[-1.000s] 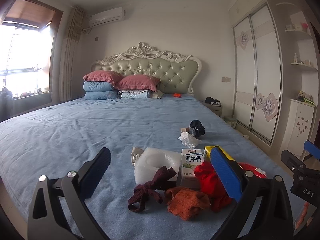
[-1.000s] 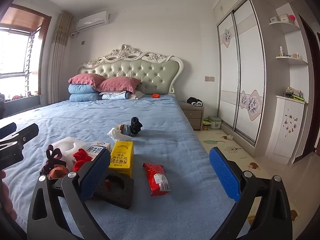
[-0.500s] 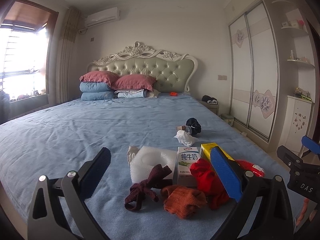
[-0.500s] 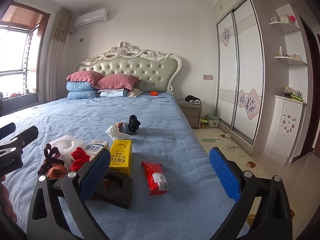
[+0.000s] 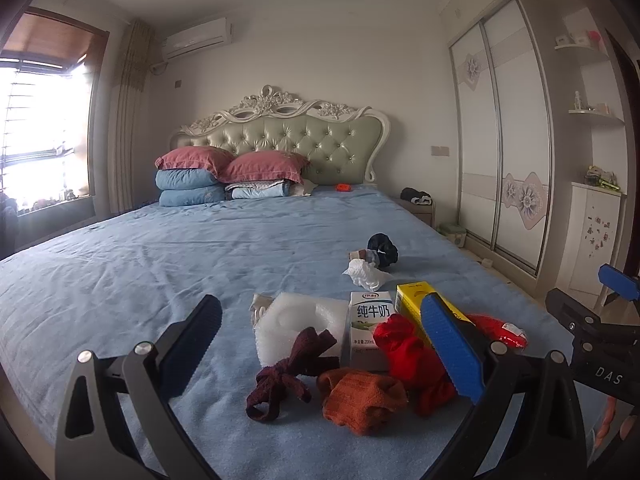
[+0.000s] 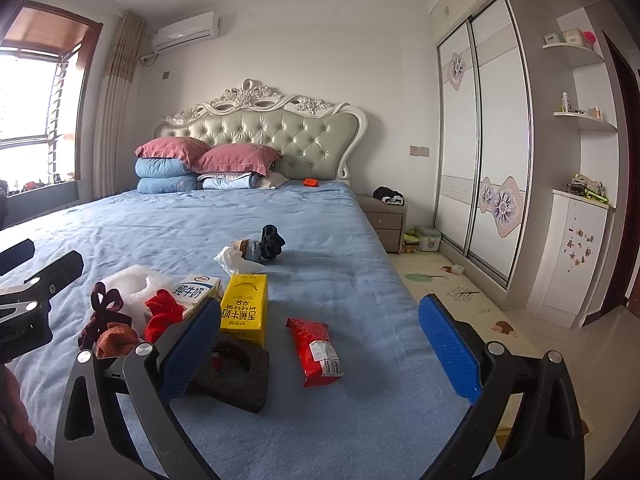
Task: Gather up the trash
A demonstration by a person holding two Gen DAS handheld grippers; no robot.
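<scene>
Since the earlier frame we noted both views drifting slightly. Left gripper [image 5: 320,336] stood wide, empty, above the socks. Right gripper [image 6: 320,340] likewise wide; the red wrapper [image 6: 316,346] lay on the bed [image 6: 340,272] between its fingers, long axis pointing away, nearer that hand.

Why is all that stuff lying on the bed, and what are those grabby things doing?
A person holds a gripper in each hand to pick up trash from the bed. Both the left gripper and the right gripper are open and hold nothing yet. On the blanket lie a milk carton, a yellow carton, a red snack packet, white foam, black foam, a crumpled tissue and some socks.
</scene>
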